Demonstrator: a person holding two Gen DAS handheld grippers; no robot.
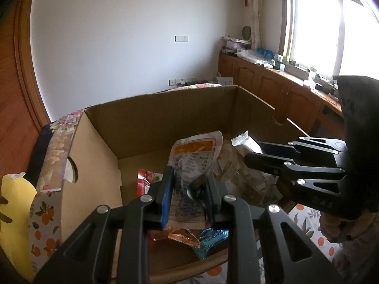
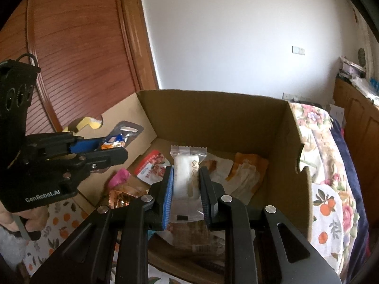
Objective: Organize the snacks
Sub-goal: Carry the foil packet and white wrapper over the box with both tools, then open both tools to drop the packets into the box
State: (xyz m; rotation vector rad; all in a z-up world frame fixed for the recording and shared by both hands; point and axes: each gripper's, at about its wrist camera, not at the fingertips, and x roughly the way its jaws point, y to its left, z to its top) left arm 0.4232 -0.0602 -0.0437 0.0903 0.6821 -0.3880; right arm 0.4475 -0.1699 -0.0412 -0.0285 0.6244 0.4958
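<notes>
An open cardboard box (image 1: 146, 123) (image 2: 213, 116) stands on a bed with a fruit-print cover. My left gripper (image 1: 188, 184) is shut on an orange-and-clear snack pouch (image 1: 196, 156), held upright over the box; the pouch (image 2: 118, 139) and left gripper (image 2: 116, 150) also show at left in the right wrist view. My right gripper (image 2: 186, 184) is shut on a white snack bar packet (image 2: 187, 177), also above the box; the same right gripper (image 1: 254, 153) and packet (image 1: 244, 142) appear at right in the left wrist view. Several snack packets lie on the box floor.
Inside the box lie a red packet (image 2: 152, 165), a pink wrapper (image 2: 119, 177), a copper foil wrapper (image 1: 182, 235), a teal wrapper (image 1: 209, 239) and orange-white pouches (image 2: 246, 172). A yellow cushion (image 1: 14, 213) lies left of the box. Wooden cabinets (image 1: 272, 82) line the window wall.
</notes>
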